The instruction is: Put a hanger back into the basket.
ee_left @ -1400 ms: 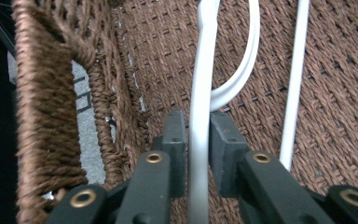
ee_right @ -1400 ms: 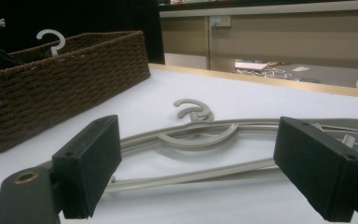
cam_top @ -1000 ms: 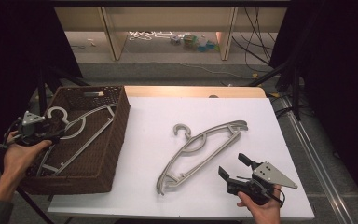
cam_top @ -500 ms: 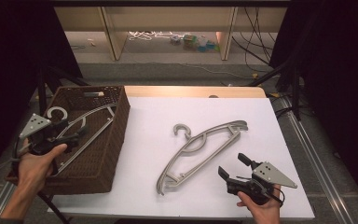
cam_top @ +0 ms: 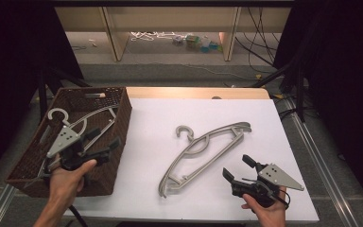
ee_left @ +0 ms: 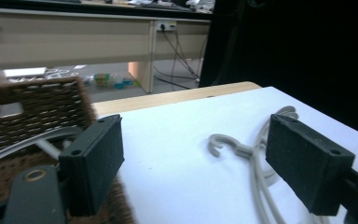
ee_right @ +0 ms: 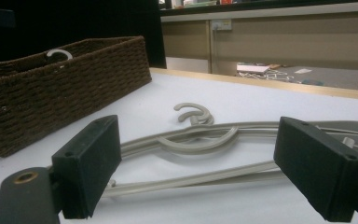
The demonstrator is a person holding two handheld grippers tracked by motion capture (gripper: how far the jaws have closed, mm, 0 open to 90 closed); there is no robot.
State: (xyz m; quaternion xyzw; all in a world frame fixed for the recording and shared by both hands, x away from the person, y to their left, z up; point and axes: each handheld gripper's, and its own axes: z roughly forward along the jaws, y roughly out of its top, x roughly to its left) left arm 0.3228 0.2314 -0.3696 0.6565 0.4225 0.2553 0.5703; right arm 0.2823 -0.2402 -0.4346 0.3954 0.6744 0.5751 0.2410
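I have the left gripper (cam_top: 101, 142) at the lower left of the high view, over the near corner of the wicker basket (cam_top: 118, 123); its jaws have just been opening and stand wide with nothing between them. One hanger (cam_top: 82, 120) lies inside the basket. The second hanger (cam_top: 203, 151) lies flat at mid-frame on the white table (cam_top: 151, 118). My right gripper (cam_top: 238, 168), lower right, gapes empty beside it. I'd take that hanger by a thin bar, squarely. Beyond: wooden shelving, floor clutter, cables.
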